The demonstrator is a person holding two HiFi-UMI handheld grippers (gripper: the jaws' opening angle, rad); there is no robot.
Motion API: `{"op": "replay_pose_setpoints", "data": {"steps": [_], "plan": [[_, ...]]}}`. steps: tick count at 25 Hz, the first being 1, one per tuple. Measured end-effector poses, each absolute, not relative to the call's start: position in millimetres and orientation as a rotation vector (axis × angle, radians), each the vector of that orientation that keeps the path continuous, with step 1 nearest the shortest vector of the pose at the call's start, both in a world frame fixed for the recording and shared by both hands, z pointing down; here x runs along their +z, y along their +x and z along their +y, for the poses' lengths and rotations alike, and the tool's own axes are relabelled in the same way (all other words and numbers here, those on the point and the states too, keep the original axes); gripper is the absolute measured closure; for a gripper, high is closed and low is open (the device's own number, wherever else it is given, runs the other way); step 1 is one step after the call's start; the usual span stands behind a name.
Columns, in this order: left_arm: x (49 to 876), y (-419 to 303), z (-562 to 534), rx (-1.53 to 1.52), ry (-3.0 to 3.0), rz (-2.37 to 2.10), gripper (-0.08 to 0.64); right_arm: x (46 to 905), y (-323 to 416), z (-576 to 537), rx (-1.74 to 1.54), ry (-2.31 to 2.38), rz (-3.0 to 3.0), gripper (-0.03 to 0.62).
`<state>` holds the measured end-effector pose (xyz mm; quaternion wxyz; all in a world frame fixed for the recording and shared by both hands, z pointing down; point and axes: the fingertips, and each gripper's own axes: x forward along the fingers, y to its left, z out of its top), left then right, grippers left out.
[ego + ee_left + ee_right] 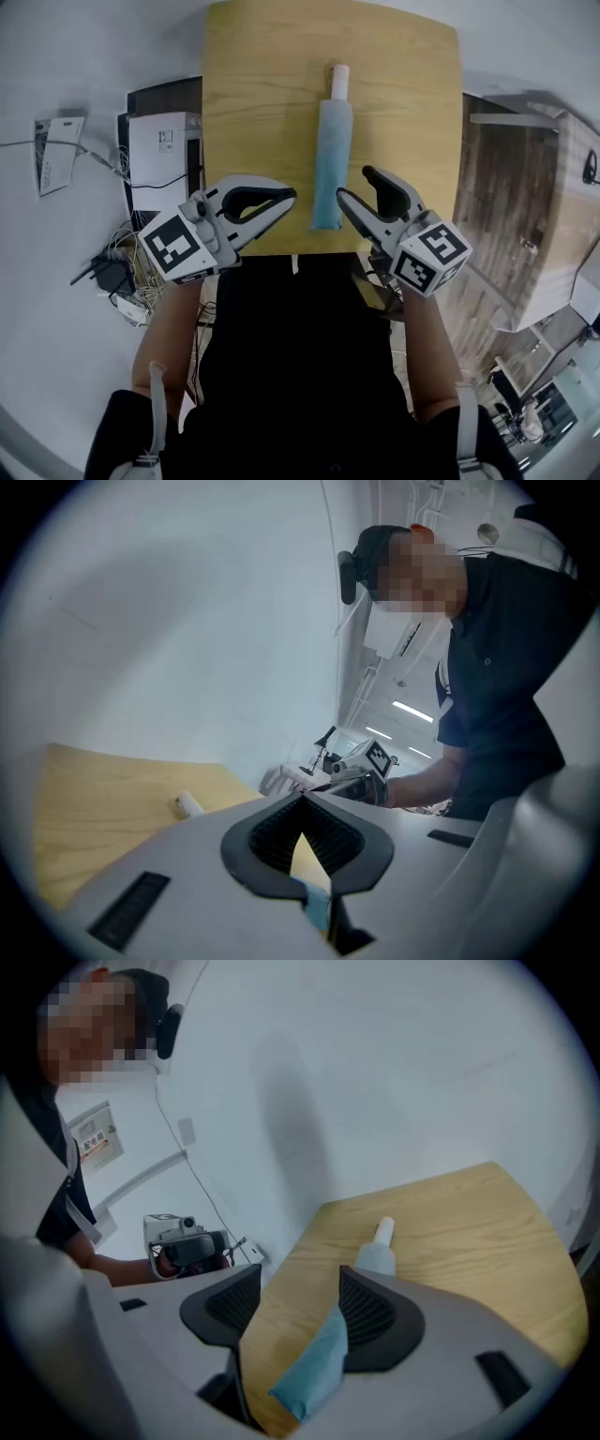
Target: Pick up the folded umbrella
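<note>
This looks like an office or lab workroom. A light wooden tabletop (272, 112) stands by a plain white wall (375, 1072) bearing a printed paper notice (97, 1143). A white boxy machine (164, 150) sits above tangled dark cables (122, 267), and long strip lights (412, 710) line the ceiling.

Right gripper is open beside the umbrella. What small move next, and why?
Probably shift the right gripper sideways over the folded umbrella so its open jaws straddle it, then close. The umbrella lies flat on the table, just alongside one jaw, not yet pinched.
</note>
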<state>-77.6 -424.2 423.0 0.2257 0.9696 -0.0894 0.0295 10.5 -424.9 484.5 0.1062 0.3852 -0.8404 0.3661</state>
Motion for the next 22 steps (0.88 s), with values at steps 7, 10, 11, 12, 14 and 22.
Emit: {"op": "replay_pose_setpoints", "data": {"steps": [7,10,11,12,14,22], "plan": [[447.7,-83.3,-428.7,0.061,2.630,-0.102,0.548,546.5,13.0,-441.8,1.210,1.320,-2.123,0.281],[455.9,-96.2,-435.4,0.042,2.590,-0.104,0.548,572.9,10.5,-446.4,1.301,1.360,-1.978,0.265],[457.4,-101.1,-439.0,0.025,2.574,-0.115,0.548,581.2,9.6,-447.6,1.318,1.369,-1.934,0.265],[458.0,-105.5,-442.5,0.004,2.561,-0.127,0.548,589.4,9.3,-448.2,1.328,1.377,-1.891,0.265],[458.8,-111.6,-446.5,-0.029,2.546,-0.144,0.548,604.2,8.2,-447.8,1.350,1.382,-1.820,0.265],[465.4,-124.0,-443.6,-0.059,2.532,-0.115,0.548,631.6,9.2,-446.5,1.309,1.373,-1.696,0.267]]}}
